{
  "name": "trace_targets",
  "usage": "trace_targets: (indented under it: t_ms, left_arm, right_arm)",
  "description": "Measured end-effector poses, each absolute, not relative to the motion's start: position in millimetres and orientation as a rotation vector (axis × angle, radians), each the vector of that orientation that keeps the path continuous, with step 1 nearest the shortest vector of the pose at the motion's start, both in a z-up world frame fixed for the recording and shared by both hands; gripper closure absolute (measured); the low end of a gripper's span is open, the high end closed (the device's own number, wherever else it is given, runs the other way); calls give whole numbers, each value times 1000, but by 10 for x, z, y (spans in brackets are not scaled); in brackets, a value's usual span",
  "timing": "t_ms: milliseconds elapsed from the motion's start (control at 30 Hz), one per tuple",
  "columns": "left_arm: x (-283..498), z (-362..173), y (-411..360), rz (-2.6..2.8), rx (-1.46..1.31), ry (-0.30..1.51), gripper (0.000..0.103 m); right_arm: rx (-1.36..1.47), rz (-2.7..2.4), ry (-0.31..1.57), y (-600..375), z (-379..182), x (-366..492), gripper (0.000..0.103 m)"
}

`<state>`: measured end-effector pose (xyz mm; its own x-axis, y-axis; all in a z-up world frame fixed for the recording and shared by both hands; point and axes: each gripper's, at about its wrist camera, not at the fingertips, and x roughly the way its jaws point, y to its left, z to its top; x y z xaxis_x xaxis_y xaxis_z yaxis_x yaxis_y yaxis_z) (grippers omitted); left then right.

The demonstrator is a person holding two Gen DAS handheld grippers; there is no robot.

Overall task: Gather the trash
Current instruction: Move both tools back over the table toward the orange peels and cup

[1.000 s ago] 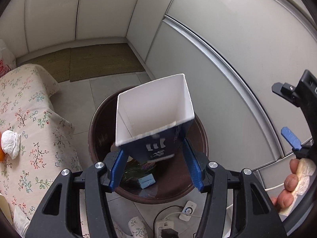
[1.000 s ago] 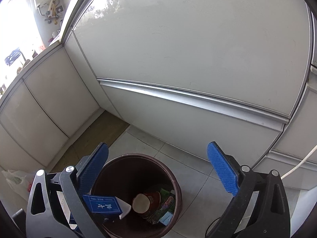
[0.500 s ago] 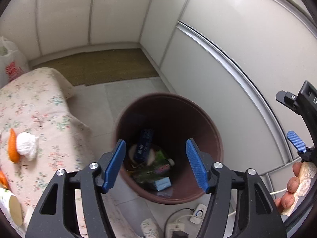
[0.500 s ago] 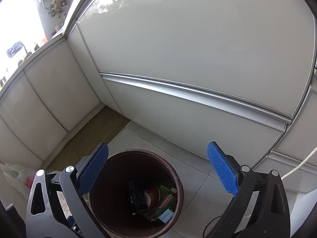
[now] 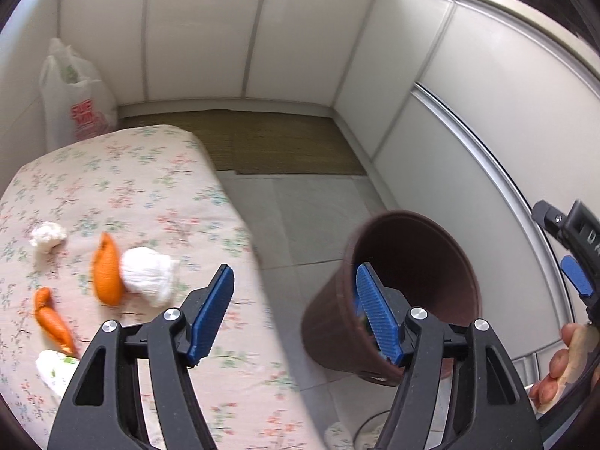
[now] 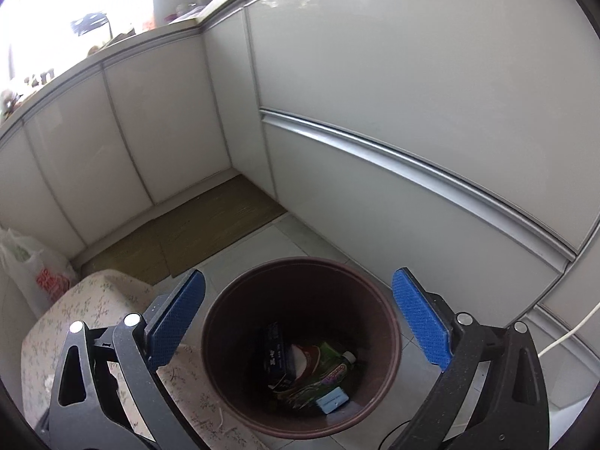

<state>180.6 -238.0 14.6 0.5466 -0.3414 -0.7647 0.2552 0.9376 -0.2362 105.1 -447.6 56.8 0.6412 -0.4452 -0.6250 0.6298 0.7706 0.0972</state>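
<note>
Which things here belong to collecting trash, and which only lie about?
For the job: brown bin, dark carton inside it, orange peels, white tissue wads on the floral cloth.

Only lying about: plastic bag, floor mat, white cable.

a: what's on the table [image 5: 157,202]?
b: flowered cloth, two orange peels [image 5: 107,273], three white tissue wads [image 5: 148,275].
a: and the floor [image 5: 311,210]?
b: brown bin [image 5: 405,292], mat [image 5: 273,142], plastic bag [image 5: 75,101].
</note>
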Motion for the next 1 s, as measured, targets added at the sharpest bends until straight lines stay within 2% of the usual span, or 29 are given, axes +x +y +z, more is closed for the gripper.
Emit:
trace_targets:
  t_ms: [567,1000]
  left_arm:
    - [1734,36,-814,-118,-173,933,34]
    - [1742,-253,437,89,-304,991,33]
  right_arm:
    - [0,-322,702,-2806,325,1546,7]
    - [-174,-47,790,-1692,-24,1771,7]
